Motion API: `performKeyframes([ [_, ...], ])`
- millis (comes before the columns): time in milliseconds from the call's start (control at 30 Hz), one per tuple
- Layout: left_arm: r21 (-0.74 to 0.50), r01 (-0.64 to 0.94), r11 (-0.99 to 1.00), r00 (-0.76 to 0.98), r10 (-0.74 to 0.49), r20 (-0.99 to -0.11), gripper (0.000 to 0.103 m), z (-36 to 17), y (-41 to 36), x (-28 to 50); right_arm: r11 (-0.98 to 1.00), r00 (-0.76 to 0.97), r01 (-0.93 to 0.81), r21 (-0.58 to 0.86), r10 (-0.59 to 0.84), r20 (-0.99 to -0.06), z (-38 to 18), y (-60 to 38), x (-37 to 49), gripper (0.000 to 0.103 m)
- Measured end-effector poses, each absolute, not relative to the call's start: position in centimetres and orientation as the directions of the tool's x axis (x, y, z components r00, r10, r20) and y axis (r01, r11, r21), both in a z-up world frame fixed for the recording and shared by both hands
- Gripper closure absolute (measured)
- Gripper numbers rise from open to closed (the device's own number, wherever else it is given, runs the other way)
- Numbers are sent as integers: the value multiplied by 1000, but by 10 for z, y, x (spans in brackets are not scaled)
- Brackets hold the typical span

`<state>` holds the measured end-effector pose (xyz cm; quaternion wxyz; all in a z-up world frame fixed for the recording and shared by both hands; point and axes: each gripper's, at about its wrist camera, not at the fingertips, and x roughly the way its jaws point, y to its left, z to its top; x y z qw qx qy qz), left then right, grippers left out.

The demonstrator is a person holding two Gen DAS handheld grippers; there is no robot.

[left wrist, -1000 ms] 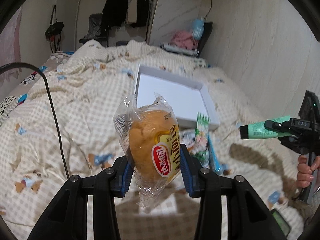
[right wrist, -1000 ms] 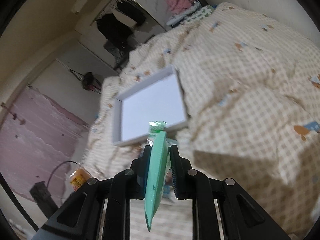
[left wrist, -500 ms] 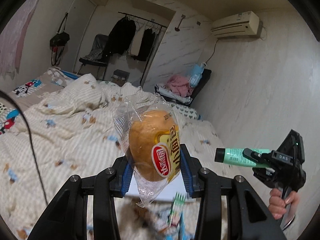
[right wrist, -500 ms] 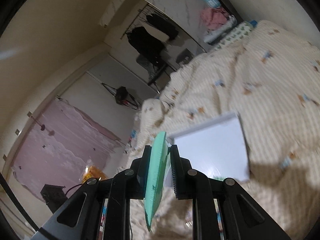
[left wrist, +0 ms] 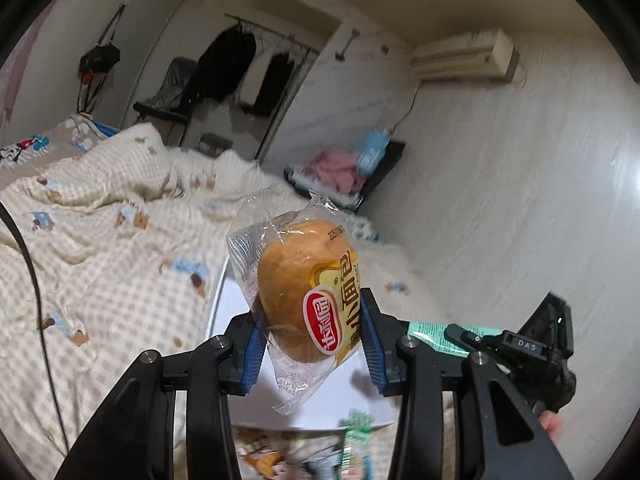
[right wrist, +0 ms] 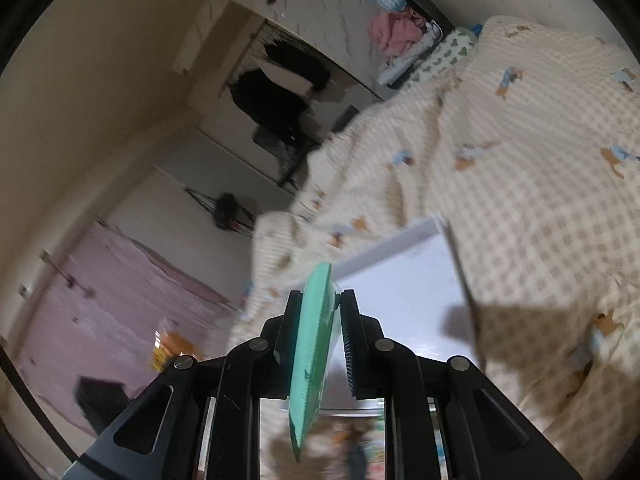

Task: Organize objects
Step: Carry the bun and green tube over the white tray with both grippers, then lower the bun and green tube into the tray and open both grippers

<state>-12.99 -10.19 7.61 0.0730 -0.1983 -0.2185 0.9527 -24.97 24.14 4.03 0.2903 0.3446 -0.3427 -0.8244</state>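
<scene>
From the left wrist camera, the left gripper (left wrist: 310, 344) squeezes a bread bun in a clear wrapper (left wrist: 304, 292) between its two blue pads (left wrist: 254, 350). The bun is held up in the air above a white tray (left wrist: 224, 304) that lies on the checked blanket (left wrist: 100, 248). Some blurry snack packets (left wrist: 352, 440) lie on the blanket just in front of the tray. Off to the right, the right gripper (left wrist: 452, 330) holds a green packet (left wrist: 430, 332) that pokes out toward the bun. From the right wrist camera, the right gripper (right wrist: 318, 328) is closed on the flat green packet (right wrist: 314, 340), which stands on its edge between the jaws and hangs down past them. The white tray (right wrist: 400, 292) is right behind the packet, lying on the blanket (right wrist: 520, 160). At the left, small and blurry, the bun (right wrist: 170, 350) shows in front of a pink wall (right wrist: 100, 300).
</scene>
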Motion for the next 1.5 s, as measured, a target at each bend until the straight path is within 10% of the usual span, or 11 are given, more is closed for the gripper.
performKeyframes([
  [500, -302, -1, -953, -813, 176, -555, 57, 5, -52, -172, -542, -383, 212, 813, -812, -441, -43, 207, -284, 83],
  [1133, -268, 45, -962, -776, 136, -616, 57, -13, -55, -186, -578, -328, 279, 767, -808, -489, -53, 184, -285, 82],
  [1500, -213, 61, -975, -751, 95, -653, 57, -22, -50, -190, -753, -438, 274, 598, -652, -619, -47, 180, -284, 53],
])
